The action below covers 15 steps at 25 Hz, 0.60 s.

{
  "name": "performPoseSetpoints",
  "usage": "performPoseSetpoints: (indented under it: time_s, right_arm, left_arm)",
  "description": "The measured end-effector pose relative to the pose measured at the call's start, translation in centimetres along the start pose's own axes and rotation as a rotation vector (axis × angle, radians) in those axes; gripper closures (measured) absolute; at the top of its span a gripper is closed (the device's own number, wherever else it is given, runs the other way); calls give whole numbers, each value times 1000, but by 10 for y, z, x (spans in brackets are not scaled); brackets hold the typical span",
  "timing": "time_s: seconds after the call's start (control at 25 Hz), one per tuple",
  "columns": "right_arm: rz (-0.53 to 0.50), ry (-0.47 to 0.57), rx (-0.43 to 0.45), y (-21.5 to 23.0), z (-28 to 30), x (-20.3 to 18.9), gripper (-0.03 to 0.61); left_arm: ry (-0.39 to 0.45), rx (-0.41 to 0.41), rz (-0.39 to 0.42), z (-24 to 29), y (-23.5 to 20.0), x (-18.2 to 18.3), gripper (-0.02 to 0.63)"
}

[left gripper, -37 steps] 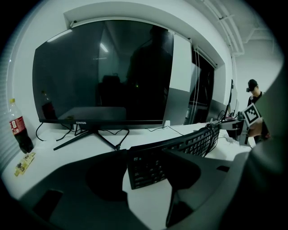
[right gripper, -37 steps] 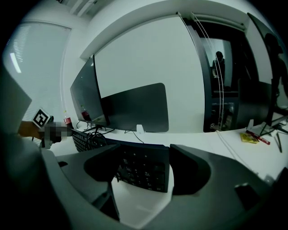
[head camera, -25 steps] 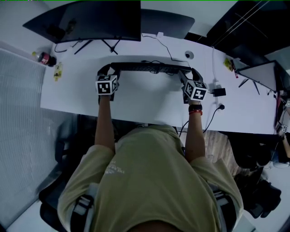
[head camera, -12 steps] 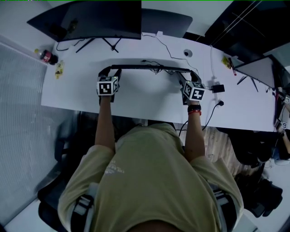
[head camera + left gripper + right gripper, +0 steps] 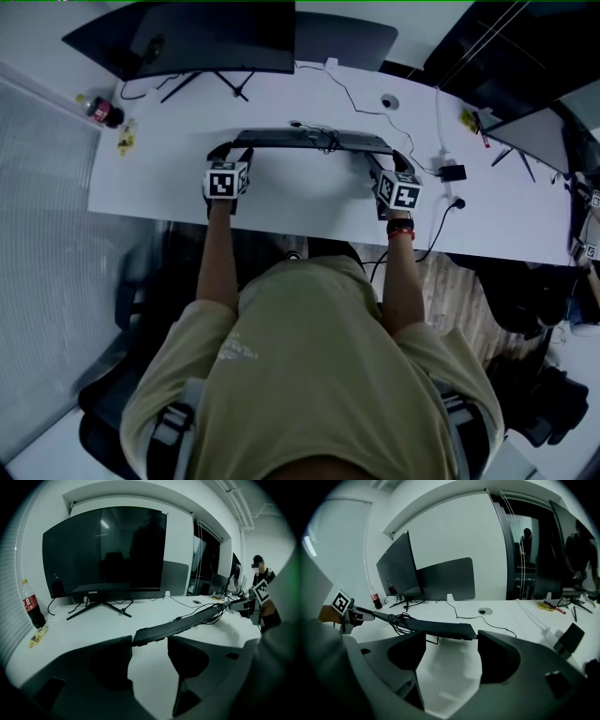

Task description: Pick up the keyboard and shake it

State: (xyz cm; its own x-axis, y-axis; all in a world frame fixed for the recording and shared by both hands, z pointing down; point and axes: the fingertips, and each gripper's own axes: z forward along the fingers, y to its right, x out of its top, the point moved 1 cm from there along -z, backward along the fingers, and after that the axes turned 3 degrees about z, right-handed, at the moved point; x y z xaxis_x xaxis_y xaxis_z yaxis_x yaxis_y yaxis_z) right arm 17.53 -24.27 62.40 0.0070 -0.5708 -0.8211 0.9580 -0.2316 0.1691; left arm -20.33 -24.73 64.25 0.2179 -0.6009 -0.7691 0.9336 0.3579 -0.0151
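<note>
Above the middle of the desk [image 5: 300, 199], the keyboard [image 5: 314, 140] hangs clear, its ends pinched by the left gripper [image 5: 230, 150] and right gripper [image 5: 389, 161]. It has rocked since a moment ago, showing more face, so the shake looks under way! Bare desk toward the near edge; the monitor [image 5: 216, 37] crowds the far edge.

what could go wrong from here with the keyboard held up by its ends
1. The left hand-held gripper and right hand-held gripper each pinch only the very end of the keyboard, near their jaw tips; shaking may let one end slip and drop onto the desk.
2. The bundled cable hangs loose from the keyboard and might swing or snag.
3. The monitor stands just behind; a wide swing could hit it.
</note>
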Motion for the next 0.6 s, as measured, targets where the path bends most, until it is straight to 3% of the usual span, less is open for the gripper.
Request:
performPoseSetpoints:
  time_s: [0.6]
  right_arm:
    - [8,-44,-16,-7,-10,-40,225]
  left_arm:
    - [-66,0,56,-9,9,-37,367]
